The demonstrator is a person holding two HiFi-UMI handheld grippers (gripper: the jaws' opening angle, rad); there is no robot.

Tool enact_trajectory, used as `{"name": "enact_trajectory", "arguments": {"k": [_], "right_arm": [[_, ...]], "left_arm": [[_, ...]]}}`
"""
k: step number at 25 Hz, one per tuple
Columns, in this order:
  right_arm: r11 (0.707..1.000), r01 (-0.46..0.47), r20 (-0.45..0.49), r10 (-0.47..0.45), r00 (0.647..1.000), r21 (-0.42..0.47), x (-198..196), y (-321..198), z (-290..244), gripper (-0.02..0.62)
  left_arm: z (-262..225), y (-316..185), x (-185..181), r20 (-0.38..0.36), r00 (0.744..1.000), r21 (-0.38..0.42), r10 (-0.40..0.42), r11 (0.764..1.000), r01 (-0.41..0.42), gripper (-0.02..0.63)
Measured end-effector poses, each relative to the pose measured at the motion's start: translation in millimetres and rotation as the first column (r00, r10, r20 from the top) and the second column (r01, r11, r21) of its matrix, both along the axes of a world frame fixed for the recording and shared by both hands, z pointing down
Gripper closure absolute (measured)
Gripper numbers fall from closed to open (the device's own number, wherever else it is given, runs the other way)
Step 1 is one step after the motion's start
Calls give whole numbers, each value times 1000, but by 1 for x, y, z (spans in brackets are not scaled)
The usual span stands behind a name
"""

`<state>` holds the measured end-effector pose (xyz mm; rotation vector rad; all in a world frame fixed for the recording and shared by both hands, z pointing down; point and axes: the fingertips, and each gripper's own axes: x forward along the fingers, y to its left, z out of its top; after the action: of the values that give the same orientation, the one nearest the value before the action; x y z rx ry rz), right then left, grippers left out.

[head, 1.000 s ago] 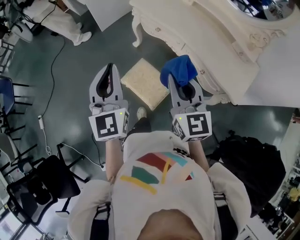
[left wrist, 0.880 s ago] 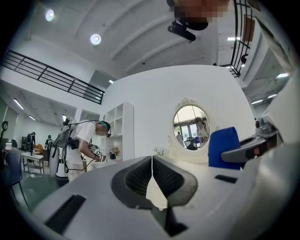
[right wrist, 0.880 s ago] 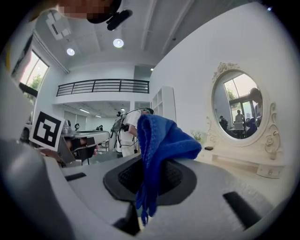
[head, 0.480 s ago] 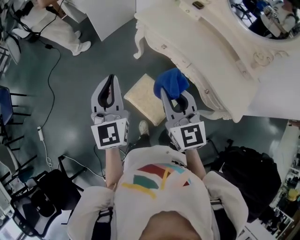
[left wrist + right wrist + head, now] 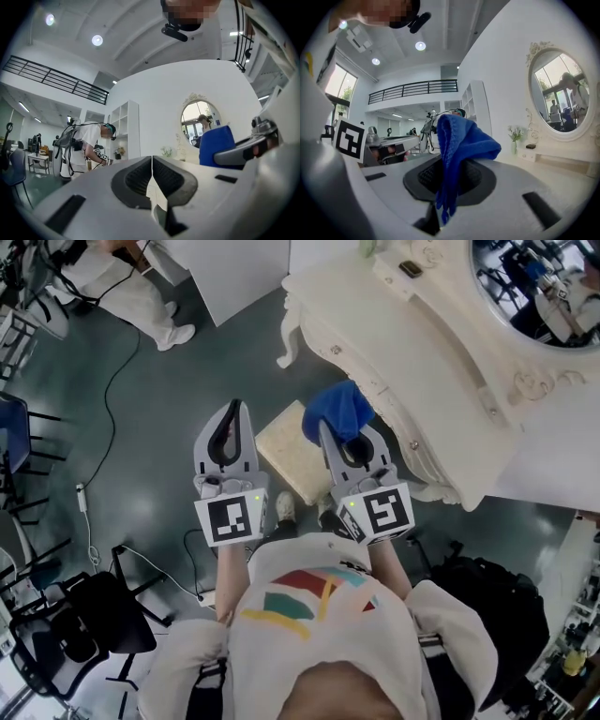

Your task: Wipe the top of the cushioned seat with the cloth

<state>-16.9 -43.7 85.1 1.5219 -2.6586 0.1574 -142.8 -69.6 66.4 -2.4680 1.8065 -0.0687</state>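
Bright ceiling lamps; fisheye vignette in gripper views; near jaws blurred.

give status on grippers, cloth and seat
Left gripper shut, empty. Right gripper shut on cloth, held up off the seat. Nothing on the seat's visible top.

Bunched blue cloth (image 5: 337, 412) clamped between jaws, near a corner of the square cream cushioned seat (image 5: 284, 452).

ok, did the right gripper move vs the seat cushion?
Yes, slightly: right gripper, shut on the cloth, shifted left toward the cushioned seat and now overlaps its right corner in the head view.
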Motion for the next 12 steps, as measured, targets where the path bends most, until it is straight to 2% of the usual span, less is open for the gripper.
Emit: {"name": "enact_trajectory", "arguments": {"k": [5,12], "right_arm": [[1000,-2,17,2,1000,8,10,-8,-2,557],[999,-2,48,3,999,-36,17,-16,12,557]], "left_arm": [[-3,-7,8,9,1000,13,-11,1000,11,598],[10,-18,26,11,1000,-2,11,1000,-11,598]]}}
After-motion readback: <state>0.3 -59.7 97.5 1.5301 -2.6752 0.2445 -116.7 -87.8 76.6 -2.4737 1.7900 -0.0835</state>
